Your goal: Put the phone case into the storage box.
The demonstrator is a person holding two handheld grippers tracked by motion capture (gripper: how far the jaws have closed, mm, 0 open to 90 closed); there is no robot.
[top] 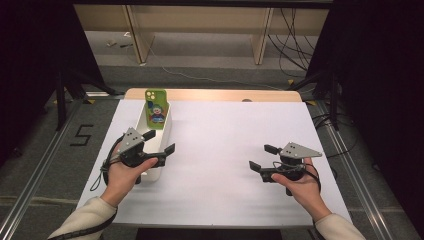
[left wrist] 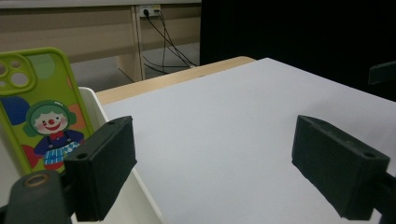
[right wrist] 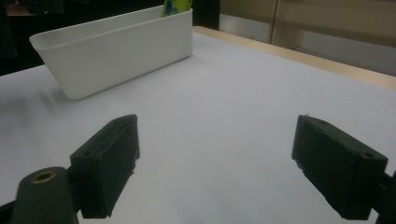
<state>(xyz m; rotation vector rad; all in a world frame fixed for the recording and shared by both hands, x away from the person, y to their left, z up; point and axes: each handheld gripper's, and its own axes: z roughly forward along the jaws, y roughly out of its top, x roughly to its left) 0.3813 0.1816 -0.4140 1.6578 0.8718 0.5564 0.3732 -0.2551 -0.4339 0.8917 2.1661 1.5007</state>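
Black rubber pads, that is what I see first: my left gripper (top: 159, 141) has its jaws spread wide with nothing between them, one jaw over the white bin (top: 163, 131) and the other out over the white table cover (top: 225, 145). My right gripper (top: 264, 156) stands just as wide and just as empty, low above the bare cover, well apart from the bin.

Past my left pads the green phone case (left wrist: 39, 107) leans upright against the bin's far end, its printed clown facing me, its camera cut-outs at the top. In the right gripper view the bin (right wrist: 116, 51) sits ahead and to the left with a sliver of the case (right wrist: 176, 6) poking above its far rim.

My left hand (top: 122, 176) rests beside the bin's near end; my right hand (top: 302, 187) rests on the cover near the table's right side. A wooden table edge (top: 215, 95) shows beyond the cover.
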